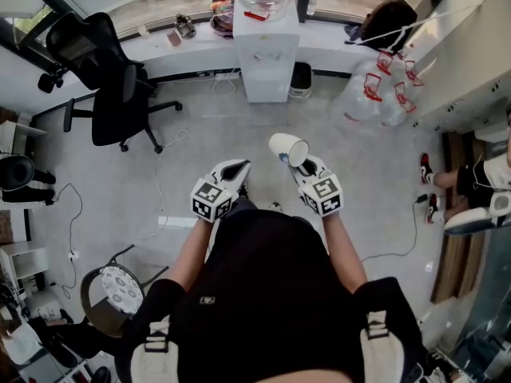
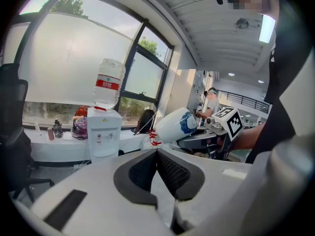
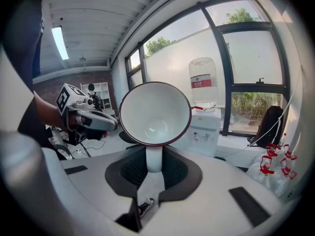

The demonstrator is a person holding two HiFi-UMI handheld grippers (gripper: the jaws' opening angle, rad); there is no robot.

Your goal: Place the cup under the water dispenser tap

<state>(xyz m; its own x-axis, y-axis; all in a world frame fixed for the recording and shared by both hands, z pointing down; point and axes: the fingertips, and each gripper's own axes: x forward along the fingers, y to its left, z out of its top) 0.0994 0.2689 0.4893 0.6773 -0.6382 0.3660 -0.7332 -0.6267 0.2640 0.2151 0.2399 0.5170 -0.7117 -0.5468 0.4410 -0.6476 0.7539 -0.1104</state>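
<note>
A white cup (image 1: 289, 148) lies on its side, its mouth facing back toward me, with a blue pattern on its outer wall (image 2: 173, 126). My right gripper (image 1: 297, 164) is shut on the cup's handle (image 3: 153, 159), and the open mouth (image 3: 155, 114) fills the right gripper view. The white water dispenser (image 1: 266, 54), with a bottle on top, stands ahead against the window wall, well beyond the cup; it also shows as the dispenser (image 3: 204, 129) just right of the cup. My left gripper (image 1: 239, 168) hangs beside the right one, pads together (image 2: 157, 154), holding nothing.
A black office chair (image 1: 112, 86) stands left of the dispenser. Several empty water bottles (image 1: 379, 94) are piled to its right. A seated person's legs (image 1: 471, 182) show at the right edge. A small round stool (image 1: 116, 290) and floor cables lie at the left.
</note>
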